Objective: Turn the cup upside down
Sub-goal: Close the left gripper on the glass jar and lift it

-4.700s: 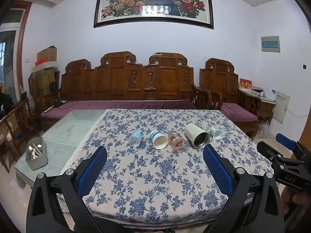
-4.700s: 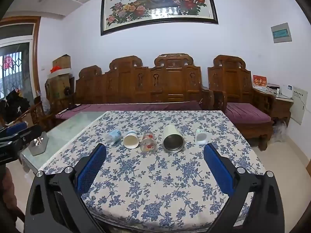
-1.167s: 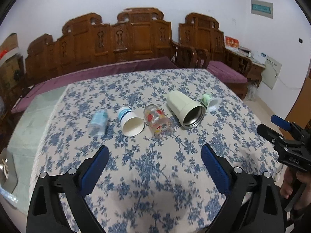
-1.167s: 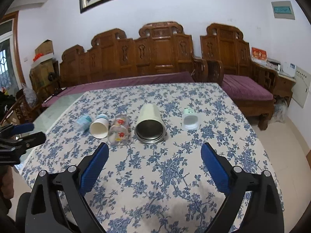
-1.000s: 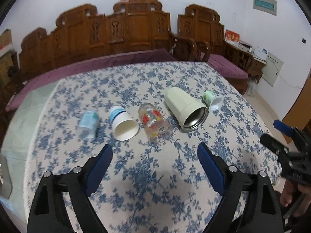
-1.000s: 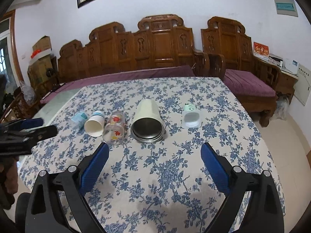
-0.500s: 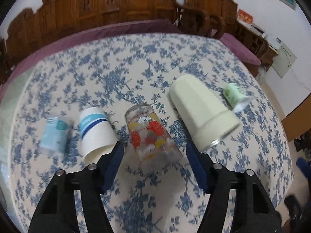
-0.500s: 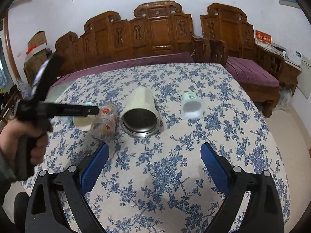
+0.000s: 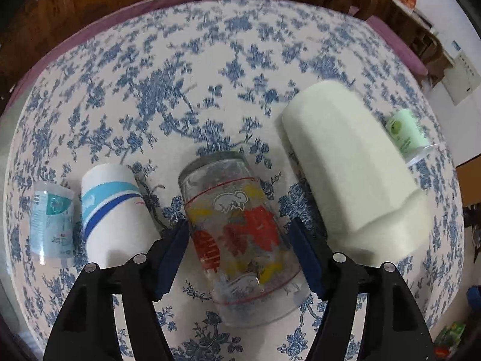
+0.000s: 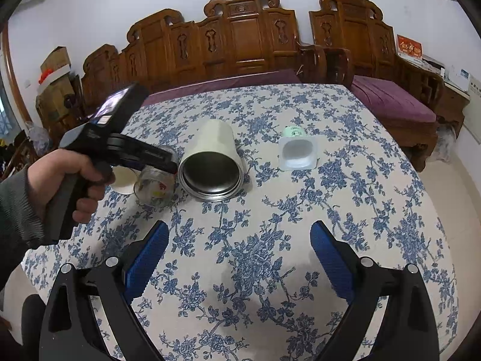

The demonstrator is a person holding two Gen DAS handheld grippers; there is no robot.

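Glass cup lies sideways between the left gripper's spread pads, not yet clamped; close squarely mid-body. Right gripper hovers open, empty.

glass cup: clear, glossy, printed | tumbler: matt outside, metal inside | tablecloth: probably cotton

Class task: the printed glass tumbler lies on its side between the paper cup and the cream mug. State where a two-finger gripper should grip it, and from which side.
Grip the glass tumbler across its curved mid-body, coming from above. It lies on its side, so only the flanks are free; the left gripper already straddles them, jaws open. The paper cup and cream mug leave narrow gaps.
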